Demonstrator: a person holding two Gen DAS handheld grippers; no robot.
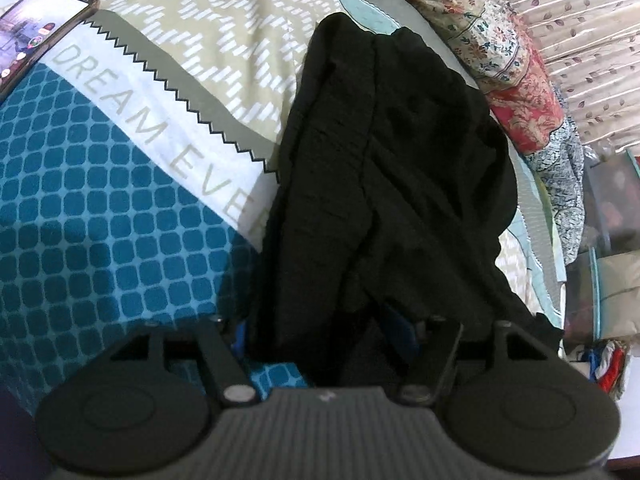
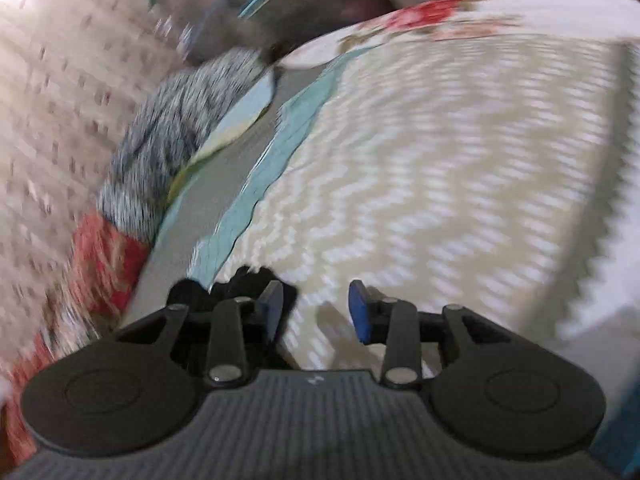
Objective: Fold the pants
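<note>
Black pants [image 1: 384, 184] are lying in a long, rumpled bundle on a bed, stretching away across a patterned bedsheet [image 1: 120, 240]. Their near end is sitting between the blue pads of the left gripper [image 1: 324, 328], whose jaws are standing apart around the cloth; whether the pads are pressing it cannot be told. The sheet is showing teal squares, a beige zigzag print and a white band reading "DREAM EVE", the rest hidden by the pants. A phone [image 1: 40, 28] with its screen lit is lying on the sheet, well apart. A floral quilt [image 1: 516, 60] is lying beside the pants. In the blurred right view, the right gripper [image 2: 316, 310] is standing part open over bare sheet, holding nothing, dark cloth just beside its left finger.
</note>
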